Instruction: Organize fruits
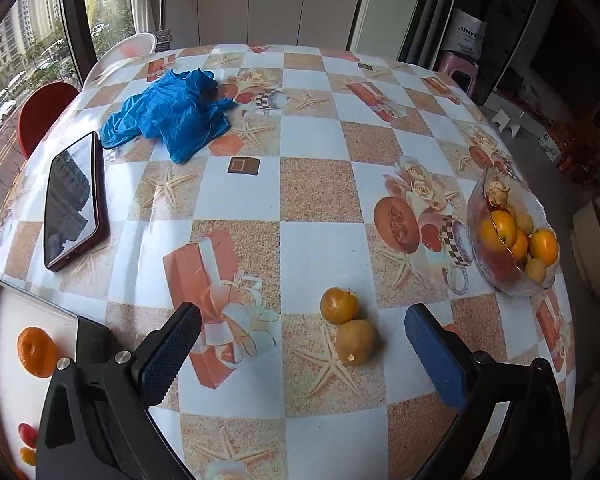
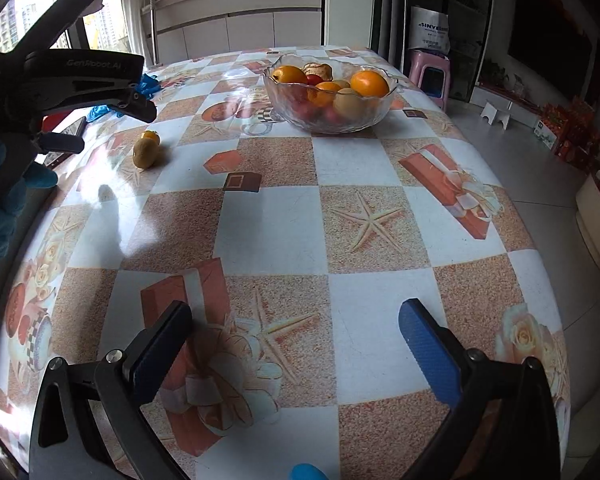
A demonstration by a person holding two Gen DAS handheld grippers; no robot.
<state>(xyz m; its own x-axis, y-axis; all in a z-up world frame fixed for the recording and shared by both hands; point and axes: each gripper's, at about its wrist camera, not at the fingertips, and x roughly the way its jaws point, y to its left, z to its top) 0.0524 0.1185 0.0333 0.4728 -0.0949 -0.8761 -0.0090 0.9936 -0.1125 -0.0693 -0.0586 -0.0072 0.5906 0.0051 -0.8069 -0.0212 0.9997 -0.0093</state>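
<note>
Two loose fruits touch each other on the patterned tablecloth: an orange-yellow one (image 1: 339, 305) and a brownish-green one (image 1: 355, 341), also in the right wrist view (image 2: 145, 153) at the left. My left gripper (image 1: 302, 350) is open, just short of them, jaws either side and nothing held. A glass bowl (image 1: 482, 204) with several orange and yellow fruits stands at the right; in the right wrist view it (image 2: 374, 114) stands at the far side. My right gripper (image 2: 296, 344) is open and empty over bare tablecloth. The left gripper's body (image 2: 60, 80) shows at the left.
A dark phone (image 1: 74, 202) lies at the left edge. A crumpled blue glove (image 1: 172, 114) lies at the far left. An orange (image 1: 36, 352) shows below the table's left edge. A pink stool (image 2: 430, 70) stands beyond the table's far right corner.
</note>
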